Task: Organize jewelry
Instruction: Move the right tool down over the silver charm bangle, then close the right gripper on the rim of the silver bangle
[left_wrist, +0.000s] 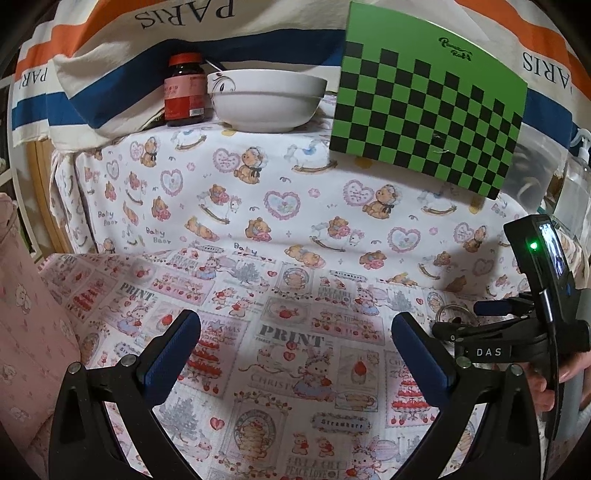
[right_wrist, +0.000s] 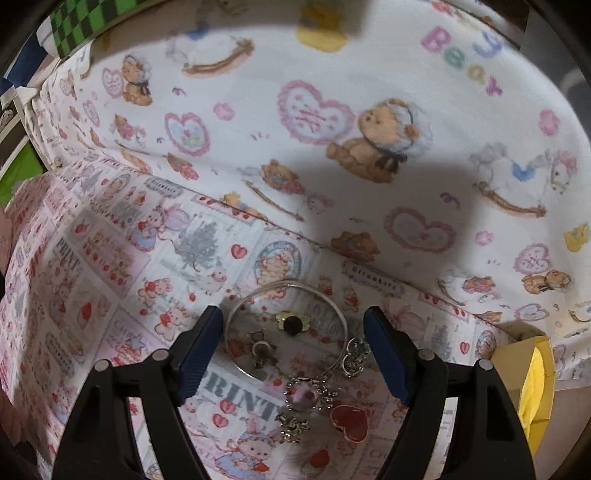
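Silver bangle (right_wrist: 286, 326) sits between my right gripper (right_wrist: 293, 347) fingers, lying flat on the printed cloth (right_wrist: 110, 258) — thin rigid hoop, light, slick metal. Inside the ring: a small bear charm (right_wrist: 263, 349) and a dark-stoned ring (right_wrist: 291, 322). Toward my palm from it: a cluster of sparkly charms (right_wrist: 310, 397) and a red heart piece (right_wrist: 350, 419), and just inside my right finger a small silver ring (right_wrist: 355, 356) touching the bangle's rim. Right jaws stand wide, holding nothing, pads clear of the hoop on both sides.

Best hold, I'd say: pinch across the rim at one bare spot, not the full diameter — it'll skate otherwise. Small bits are fiddly, likely to slide on cloth.

Left gripper (left_wrist: 295, 354) is also wide open and empty, over bare cloth. Yellow box (right_wrist: 535, 387) sits outside my right finger.
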